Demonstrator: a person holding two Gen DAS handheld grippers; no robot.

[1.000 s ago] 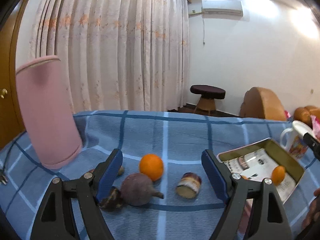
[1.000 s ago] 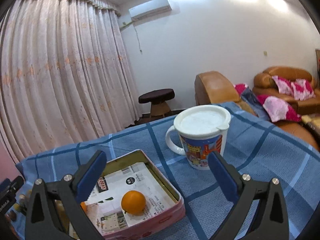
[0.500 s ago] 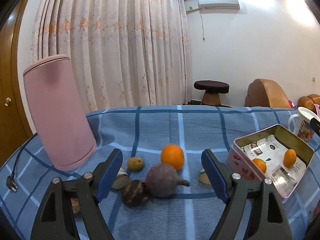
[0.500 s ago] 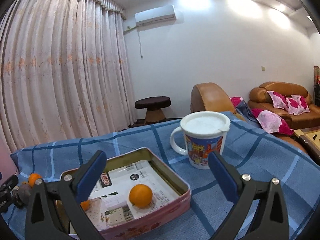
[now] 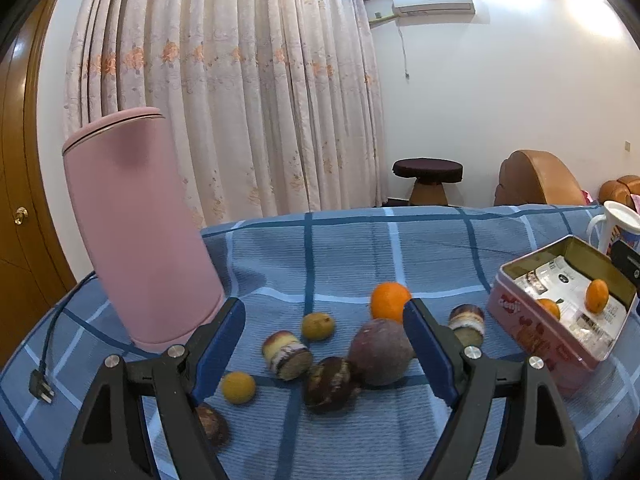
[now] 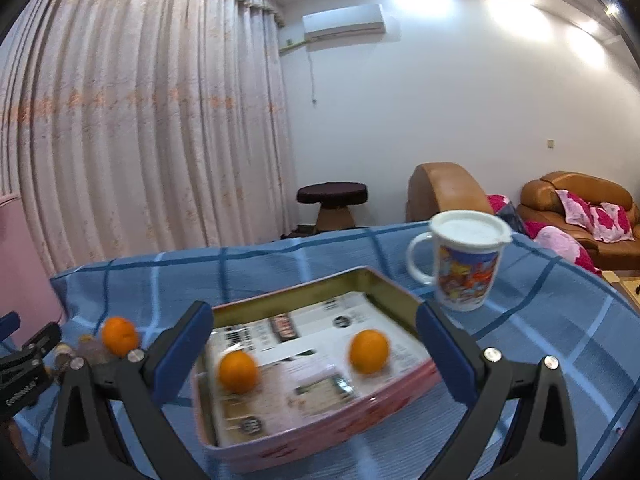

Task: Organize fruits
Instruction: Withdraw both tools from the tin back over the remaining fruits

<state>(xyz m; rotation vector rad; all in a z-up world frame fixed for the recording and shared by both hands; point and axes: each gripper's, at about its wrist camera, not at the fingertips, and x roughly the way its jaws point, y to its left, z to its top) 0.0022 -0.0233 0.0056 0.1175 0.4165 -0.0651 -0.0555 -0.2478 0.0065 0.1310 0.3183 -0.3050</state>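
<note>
My left gripper (image 5: 324,344) is open and empty, held above a cluster of fruit on the blue checked cloth: an orange (image 5: 390,301), a big purple fruit (image 5: 380,351), a dark fruit (image 5: 330,378), a cut purple piece (image 5: 286,354), a yellow-green fruit (image 5: 317,326) and a small yellow fruit (image 5: 238,387). My right gripper (image 6: 314,344) is open and empty, just in front of the pink tin (image 6: 320,424), which holds two oranges (image 6: 238,371) (image 6: 369,350). The tin also shows in the left wrist view (image 5: 532,328).
A tall pink container (image 5: 140,220) stands at the left with a black plug and cord (image 5: 40,384). A lidded printed mug (image 6: 466,260) stands behind the tin. Another cut piece (image 5: 466,319) lies by the tin. Table edges fall off behind.
Both grippers have pulled back and shifted left. More fruit has come into the left view, and a second orange now shows in the tin. Both stay open.
</note>
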